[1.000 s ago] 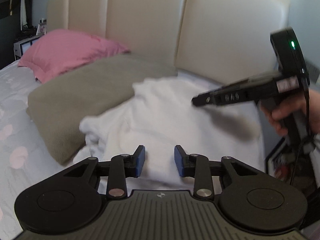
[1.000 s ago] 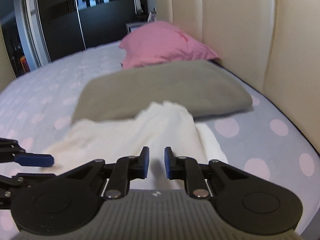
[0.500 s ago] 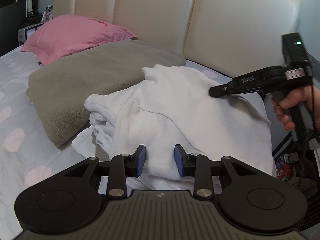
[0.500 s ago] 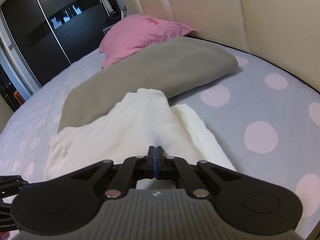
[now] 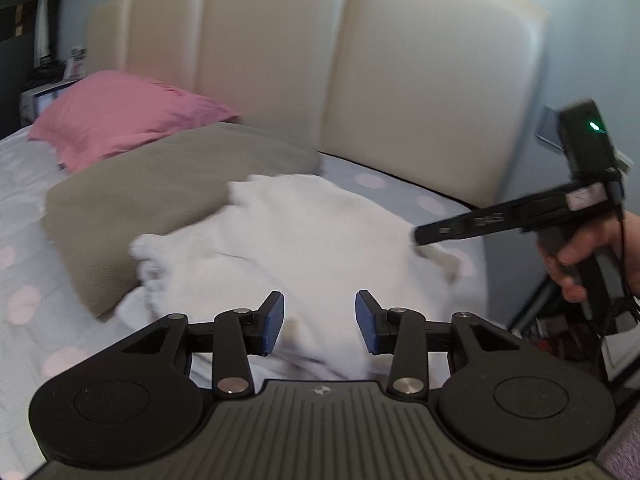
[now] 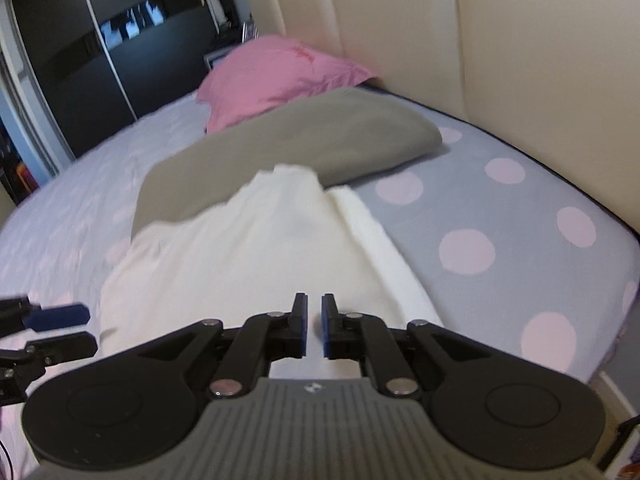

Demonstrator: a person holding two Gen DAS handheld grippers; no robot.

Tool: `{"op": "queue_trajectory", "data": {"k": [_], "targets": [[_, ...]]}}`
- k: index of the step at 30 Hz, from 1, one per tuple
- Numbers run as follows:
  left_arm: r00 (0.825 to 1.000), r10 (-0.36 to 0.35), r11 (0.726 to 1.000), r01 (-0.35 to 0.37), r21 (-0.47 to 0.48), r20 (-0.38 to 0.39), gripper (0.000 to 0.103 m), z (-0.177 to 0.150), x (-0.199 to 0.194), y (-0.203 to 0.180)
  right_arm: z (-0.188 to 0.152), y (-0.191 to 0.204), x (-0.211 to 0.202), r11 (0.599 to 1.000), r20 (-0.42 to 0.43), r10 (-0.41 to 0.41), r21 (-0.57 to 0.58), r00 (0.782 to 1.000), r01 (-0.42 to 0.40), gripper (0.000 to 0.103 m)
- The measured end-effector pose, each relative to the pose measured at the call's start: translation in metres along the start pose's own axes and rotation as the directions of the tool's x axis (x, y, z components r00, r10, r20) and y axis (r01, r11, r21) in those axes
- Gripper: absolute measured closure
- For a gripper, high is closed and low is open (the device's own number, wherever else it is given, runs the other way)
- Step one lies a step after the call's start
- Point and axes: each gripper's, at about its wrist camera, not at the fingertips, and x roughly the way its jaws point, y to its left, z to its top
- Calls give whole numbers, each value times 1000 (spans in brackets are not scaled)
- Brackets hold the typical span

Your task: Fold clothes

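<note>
1. My left gripper (image 5: 319, 322) hovers low over the white garment (image 5: 304, 240), its jaws opening to a moderate gap; the cloth lies beneath and beyond the blue pads, and nothing is pinched between them.
2. My right gripper (image 6: 314, 326) shows jaws opening from near shut, a narrow slit between the pads; the white cloth lies under the tips, and no fold is caught in the slit.
3. From the left wrist view, the right gripper (image 5: 418, 236) reaches in from the right, its tip at the garment's far edge, held by my right hand (image 5: 580, 256).
4. The white garment (image 6: 256, 248) lies bunched on the bed's polka-dot sheet (image 6: 500, 216), its far end resting on a grey-brown pillow (image 6: 304, 148).
5. A pink pillow (image 6: 276, 76) sits behind the grey-brown one, against the cream padded headboard (image 6: 520, 60).
6. A dark wardrobe (image 6: 80, 52) stands across the room; the left gripper's fingers (image 6: 60, 316) show at the right wrist view's left edge.
</note>
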Motion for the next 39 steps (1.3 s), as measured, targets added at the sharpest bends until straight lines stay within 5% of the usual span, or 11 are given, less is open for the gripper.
{"op": "queue_trajectory", "data": {"k": [3,12,15,18,28,35,39], "targets": [[998,16,999,-14,34,-57,66,-5,15,-12,-8,4,3,997,-15,-52,-60,999,51,81],[991,55,997,-48,61,-121,66,-13,34,-8,-26,-7,32,993,-54,-95,-81,994,90,80],[993,67,997,-62,53,-97,66,-10,23,-12,-21,-7,25,994,-39,-87,-67,995,84,77],[992,121,990,-119,76,-28,61,-7,6,-18,-16,0,9,996,-2,-78,-52,997,78,55],[970,198,979,-203,20,140,36,10,-58,-26,-7,45,-60,998,116,-44,-37,992,48,41],[958,257,965,-247,-83,131,29,23,-87,-18,-17,77,-111,998,229,-57,-16,972,63,24],[933,331,944,-324,-70,144,28,20,-104,-23,-36,90,-125,995,251,-100,20,963,98,16]]}}
